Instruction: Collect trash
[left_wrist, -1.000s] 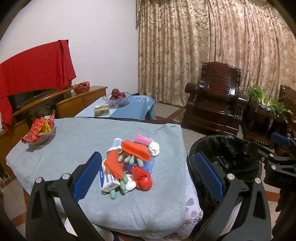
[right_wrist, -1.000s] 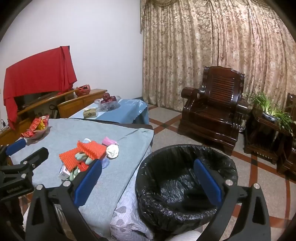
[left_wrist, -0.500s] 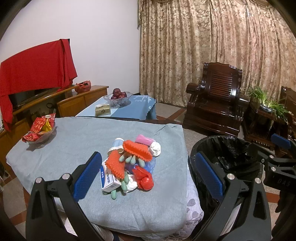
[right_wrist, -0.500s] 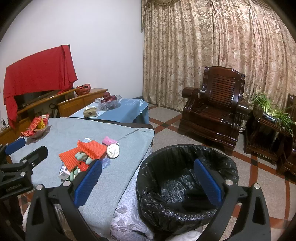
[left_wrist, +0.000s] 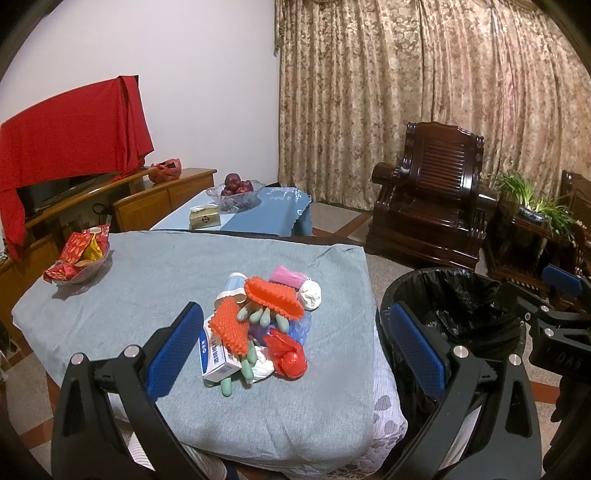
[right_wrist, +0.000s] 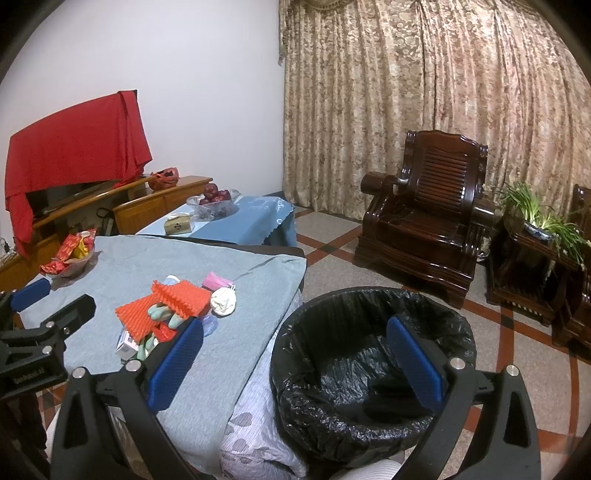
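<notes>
Nothing of the task appears to have been done yet. A heap of trash is seen on the grey-cloth-covered surface (left_wrist: 147, 280), toward its right edge and nearer the front than the back: two orange spiky foam fruit nets (left_wrist: 273, 295), pale green rubber gloves (left_wrist: 258, 317), a white and blue cardboard box (left_wrist: 216, 360), a crumpled red plastic bag (left_wrist: 288, 352), a pink folded packet (left_wrist: 286, 275) and a white crumpled paper ball (left_wrist: 310, 293). The pieces lie touching and partly over one another.

The round bin lined with a black plastic bag (right_wrist: 373, 350) stands on the floor just beside the right edge of the surface; only the dark liner can be made out inside it, so it is judged empty.

The left tongs (left_wrist: 295, 350) are held wide apart with nothing between them, above the front edge and aimed at the heap. The right tongs (right_wrist: 295, 360) are likewise spread wide and hold nothing, poised over the bin's near rim.

Every piece is judged still to be lifted and dropped into the bin.
</notes>
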